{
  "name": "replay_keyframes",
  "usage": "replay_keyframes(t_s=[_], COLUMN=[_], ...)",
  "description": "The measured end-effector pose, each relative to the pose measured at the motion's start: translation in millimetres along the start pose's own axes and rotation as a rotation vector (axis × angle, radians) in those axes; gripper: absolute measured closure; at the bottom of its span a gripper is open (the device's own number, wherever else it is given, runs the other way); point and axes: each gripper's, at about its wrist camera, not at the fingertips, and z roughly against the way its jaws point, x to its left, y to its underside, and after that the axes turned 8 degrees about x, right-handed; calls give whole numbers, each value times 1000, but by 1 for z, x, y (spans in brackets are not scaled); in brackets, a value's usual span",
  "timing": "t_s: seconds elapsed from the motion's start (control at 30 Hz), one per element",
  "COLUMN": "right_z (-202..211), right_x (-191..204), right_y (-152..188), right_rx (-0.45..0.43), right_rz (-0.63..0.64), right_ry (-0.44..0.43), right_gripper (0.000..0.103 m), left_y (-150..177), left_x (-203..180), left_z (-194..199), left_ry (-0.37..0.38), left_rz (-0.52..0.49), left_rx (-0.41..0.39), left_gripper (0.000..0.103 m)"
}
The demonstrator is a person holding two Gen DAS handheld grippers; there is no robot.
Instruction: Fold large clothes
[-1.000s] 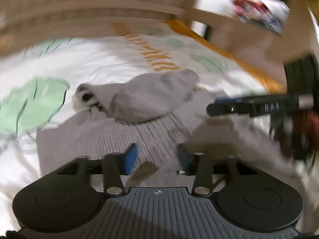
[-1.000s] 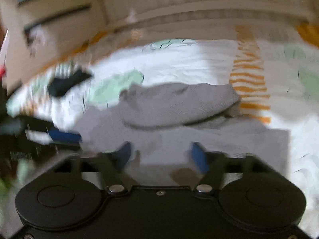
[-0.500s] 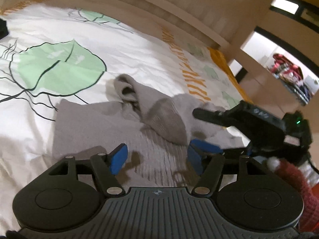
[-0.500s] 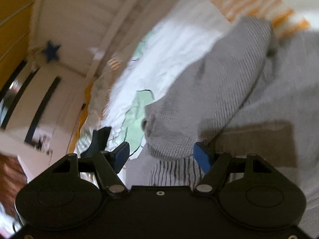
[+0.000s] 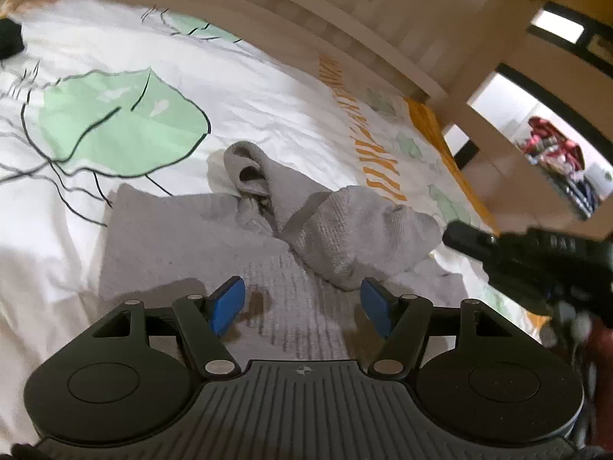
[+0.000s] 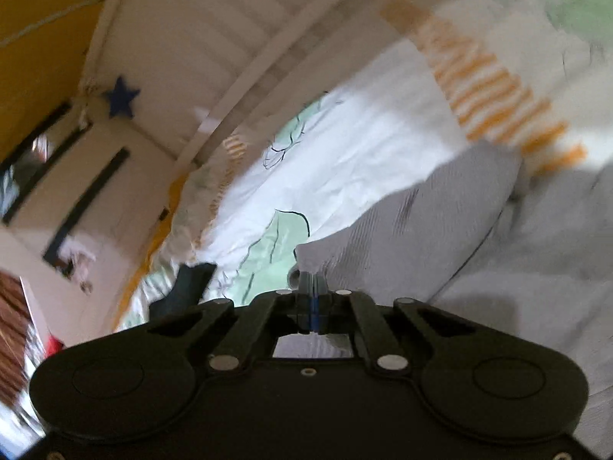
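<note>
A grey knitted sweater (image 5: 214, 237) lies spread on a white bedsheet (image 5: 268, 88) printed with large green leaves and orange stripes. Part of the garment, a sleeve (image 5: 345, 226), is folded over and bunched across the flat body of the sweater, with its open cuff pointing away toward the leaf print.

The left gripper (image 5: 302, 304) hangs just above the near part of the sweater, angled downward. Its blue-padded jaws stand apart with nothing pinched between them; the grey knit lies below the gap, and the bunched sleeve sits just ahead of the tips. Off to the right of this gripper, the black body of the right gripper (image 5: 528, 257) reaches in toward the far end of the folded sleeve, held by a hand in a red knitted sleeve (image 5: 601, 349).

From the right wrist view, blurred by motion and rolled to one side, the right gripper's jaws have just been closing and now sit almost together. They are pinched on the edge of the grey sleeve, whose fabric rises up and away to the right from the tips. Left of the tips lies a small dark item (image 6: 187, 287) on the sheet. A pale slatted headboard (image 5: 364, 11) runs behind the bed.
</note>
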Motion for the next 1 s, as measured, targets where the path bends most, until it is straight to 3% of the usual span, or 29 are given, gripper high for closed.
replay_keyframes(t_s=[0.07,0.13,0.17,0.3,0.47,0.5,0.6,0.83,1.0], right_z=[0,-15,-21,-56,-79,-81,-83,-13,29], right_x=[7,19,23,43,51,50,51,81,84], right_y=[2,8,12,29,44,44,38,36,73], right_rx=[21,56,68,113,103,96,94,-24,43], right_rz=[83,172,214,388,547,561,581,678,736], right_ry=[44,92,112,189,308,318,334,232,216], right_gripper=[82,40,32,29,33,44,94,94,93], left_y=[1,3,4,3,-2,-2,-3,-2,1], left_x=[0,-1,-1,2,5,4,4,2,2], left_z=[-3,-4,-4,-5,-2,-2,-1,1,-6], left_ry=[11,9,5,-1,-4,-4,0,43,88], left_rz=[21,15,10,8,16,15,15,29,73], left_rx=[6,15,19,28,16,13,12,5,14], left_gripper=[38,37,37,37,36,36,35,35,33])
